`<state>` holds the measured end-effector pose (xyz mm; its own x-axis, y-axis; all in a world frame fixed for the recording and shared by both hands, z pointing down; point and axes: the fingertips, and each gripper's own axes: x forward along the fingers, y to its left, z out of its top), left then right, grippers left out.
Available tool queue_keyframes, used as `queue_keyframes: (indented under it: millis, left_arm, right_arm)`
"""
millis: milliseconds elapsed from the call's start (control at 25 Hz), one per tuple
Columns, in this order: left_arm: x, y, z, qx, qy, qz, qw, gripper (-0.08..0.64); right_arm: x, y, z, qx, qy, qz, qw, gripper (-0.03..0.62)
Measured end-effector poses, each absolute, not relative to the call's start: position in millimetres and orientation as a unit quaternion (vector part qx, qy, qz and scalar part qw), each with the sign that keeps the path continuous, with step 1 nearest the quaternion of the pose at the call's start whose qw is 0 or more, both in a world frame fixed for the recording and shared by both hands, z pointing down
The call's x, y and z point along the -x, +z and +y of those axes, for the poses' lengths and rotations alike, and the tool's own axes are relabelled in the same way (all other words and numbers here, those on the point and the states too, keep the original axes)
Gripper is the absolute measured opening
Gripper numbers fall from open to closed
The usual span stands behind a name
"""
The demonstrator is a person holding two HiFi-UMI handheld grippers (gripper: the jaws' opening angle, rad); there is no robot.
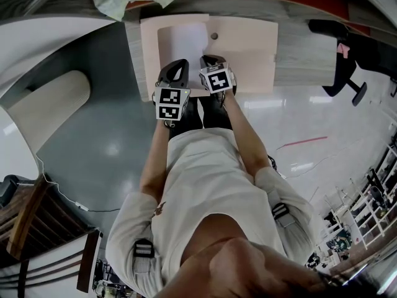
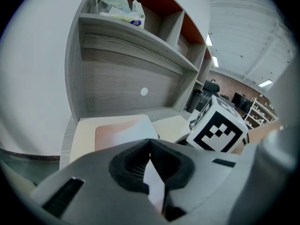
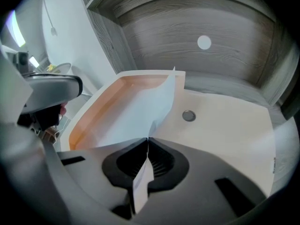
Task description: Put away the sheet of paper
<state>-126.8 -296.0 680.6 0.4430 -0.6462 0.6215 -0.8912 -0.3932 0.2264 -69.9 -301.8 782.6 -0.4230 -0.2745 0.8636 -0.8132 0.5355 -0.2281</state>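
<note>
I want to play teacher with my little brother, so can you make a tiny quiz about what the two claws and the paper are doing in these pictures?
1. True or false: the left claw is open and empty.
2. What does the right claw pinch? A) a spoon B) the sheet of paper C) a cup
3. Fill in the gap: the crumpled plastic bag sits up on a ____.

Key
1. False: it is shut on the sheet of paper.
2. B.
3. shelf.
</note>
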Motion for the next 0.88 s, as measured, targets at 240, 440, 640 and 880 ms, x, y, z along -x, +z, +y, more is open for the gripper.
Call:
queue_keyframes:
  millis: [240, 440, 640, 880]
  left_arm:
    - [123.3, 678.1, -295.2, -0.812, 0.226, -0.467, 0.268, 0.015]
    - [120.1, 676.7, -294.7, -0.819, 0.228, -0.456, 0.263, 0.015]
    - [115.9, 669.3, -296.7, -0.827, 0.227, -0.447, 0.254, 0.015]
    - [117.7, 661.2, -295.4, -0.831, 0.224, -0.445, 0.247, 0.015]
  right_arm:
    - [65.6, 777.5, -298.4, -0.358, 0.326, -0.776, 0.404, 0.03]
    - [63.5, 774.3, -293.2, -0.359, 0.327, -0.774, 0.405, 0.088]
    - [57.6, 767.5, -290.0, -0.37, 0.326, -0.772, 0.4, 0.106]
    - [50.5, 751.4, -285.2, -0.383, 0.317, -0.774, 0.393, 0.106]
